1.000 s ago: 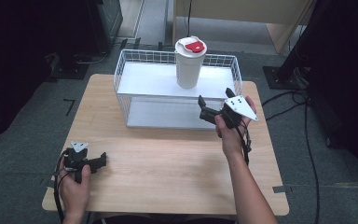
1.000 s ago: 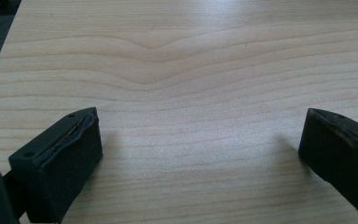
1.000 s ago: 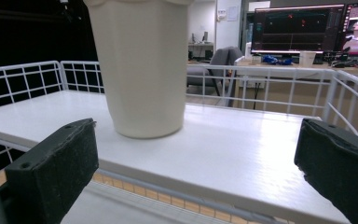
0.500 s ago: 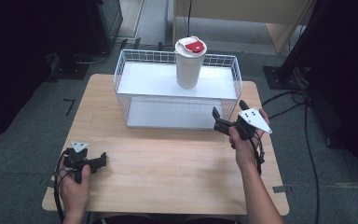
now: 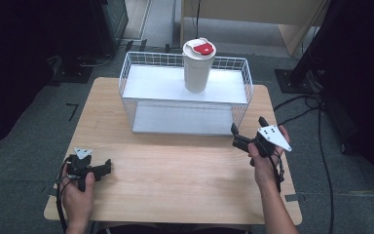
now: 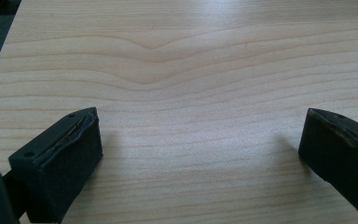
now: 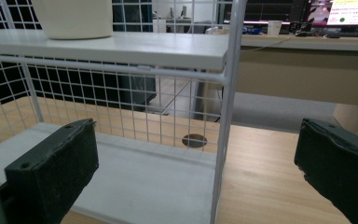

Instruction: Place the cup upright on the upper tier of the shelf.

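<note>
A: Where is the cup?
B: The white cup (image 5: pixel 197 68), red-lidded, stands upright on the upper shelf of the wire rack (image 5: pixel 241 100).
A: And your grippers?
B: My right gripper (image 5: pixel 241 138), jaws wide and empty, has drawn back from the rack's right corner. My left gripper (image 5: pixel 103 168) stays well short of the rack, open, empty.

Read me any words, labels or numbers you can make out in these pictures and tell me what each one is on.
No text can be read here.
The screen at the top right of the right gripper view carries coloured lines of print, too small and blurred to read.
The cup on the top shelf of the wire rack has a red patch on its lid, with no lettering visible.
The table and both claws show no markings.
</note>
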Demonstrator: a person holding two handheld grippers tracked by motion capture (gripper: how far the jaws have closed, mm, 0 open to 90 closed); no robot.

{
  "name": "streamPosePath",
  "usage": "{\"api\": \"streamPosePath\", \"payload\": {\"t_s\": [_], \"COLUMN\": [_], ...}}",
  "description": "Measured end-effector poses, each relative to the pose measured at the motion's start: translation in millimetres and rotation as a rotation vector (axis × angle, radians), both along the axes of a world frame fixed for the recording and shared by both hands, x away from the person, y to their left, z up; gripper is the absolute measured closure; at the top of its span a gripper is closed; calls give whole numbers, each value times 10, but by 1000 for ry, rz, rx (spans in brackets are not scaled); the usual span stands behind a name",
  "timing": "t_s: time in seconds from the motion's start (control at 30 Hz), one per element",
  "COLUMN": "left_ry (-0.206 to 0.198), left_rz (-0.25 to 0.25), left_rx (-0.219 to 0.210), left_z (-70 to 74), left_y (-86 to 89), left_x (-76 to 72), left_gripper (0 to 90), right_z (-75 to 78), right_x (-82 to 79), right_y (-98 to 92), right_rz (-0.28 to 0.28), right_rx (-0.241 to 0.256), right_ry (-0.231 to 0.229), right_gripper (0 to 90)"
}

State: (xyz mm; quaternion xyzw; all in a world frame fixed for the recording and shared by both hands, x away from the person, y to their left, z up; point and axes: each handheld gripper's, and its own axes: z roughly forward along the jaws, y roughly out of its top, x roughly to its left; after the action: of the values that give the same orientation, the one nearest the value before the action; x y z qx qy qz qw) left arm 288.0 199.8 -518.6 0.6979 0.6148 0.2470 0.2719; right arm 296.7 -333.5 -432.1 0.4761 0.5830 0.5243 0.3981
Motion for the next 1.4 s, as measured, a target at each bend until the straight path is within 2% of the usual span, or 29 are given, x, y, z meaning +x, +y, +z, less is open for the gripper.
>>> {"api": "streamPosePath", "payload": {"t_s": [0.93, 1.4], "left_ry": [-1, -1], "left_rz": [0, 0], "left_rx": [0, -1], "left_z": [0, 0], "left_y": [-1, -1], "left_x": [0, 0], "left_gripper": [0, 0], "right_z": [-506, -742], "right_x": [-379, -591], "right_y": [-383, -530], "right_rz": [-71, -88], "right_rx": [-15, -17], "right_ry": [124, 210], "right_gripper": [0, 0]}}
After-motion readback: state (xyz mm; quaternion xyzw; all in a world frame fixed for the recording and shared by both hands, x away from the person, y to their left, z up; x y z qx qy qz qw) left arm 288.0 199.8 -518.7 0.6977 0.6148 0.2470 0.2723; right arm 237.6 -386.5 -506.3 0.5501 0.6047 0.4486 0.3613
